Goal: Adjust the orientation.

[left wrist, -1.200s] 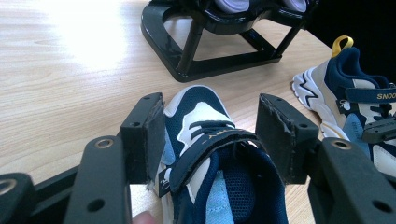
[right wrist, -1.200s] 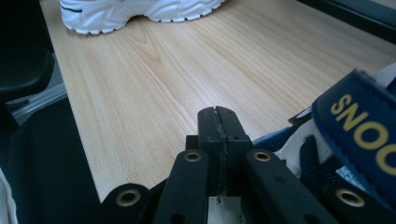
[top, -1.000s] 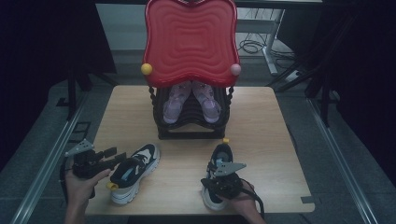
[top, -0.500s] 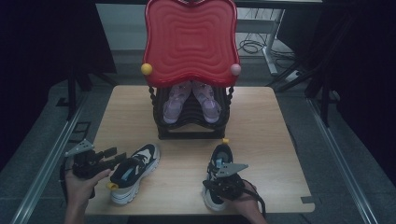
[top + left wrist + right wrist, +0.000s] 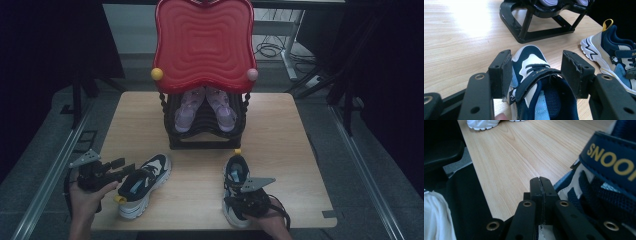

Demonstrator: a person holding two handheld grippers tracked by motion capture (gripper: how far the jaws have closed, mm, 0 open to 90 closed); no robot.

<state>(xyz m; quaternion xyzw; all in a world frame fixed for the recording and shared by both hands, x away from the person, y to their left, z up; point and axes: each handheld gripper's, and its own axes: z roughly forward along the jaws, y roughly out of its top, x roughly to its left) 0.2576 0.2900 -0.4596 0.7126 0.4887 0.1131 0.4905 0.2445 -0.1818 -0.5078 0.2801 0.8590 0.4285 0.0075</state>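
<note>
- The left gripper (image 5: 120,167) is held open, its fingers (image 5: 503,72) astride the left shoe (image 5: 142,183), near-left on the worktop (image 5: 290,150).
- The right gripper (image 5: 540,185) is closed with nothing between its fingers, resting against the right shoe (image 5: 236,172), near-right.

High view: dim and soft, the surroundings nearly black and the table (image 5: 300,150) the only lit surface. Left gripper view: a burnt-out glare patch lay on the wood at 11 o'clock. Right gripper view: bright, with near parts blurred.
</note>
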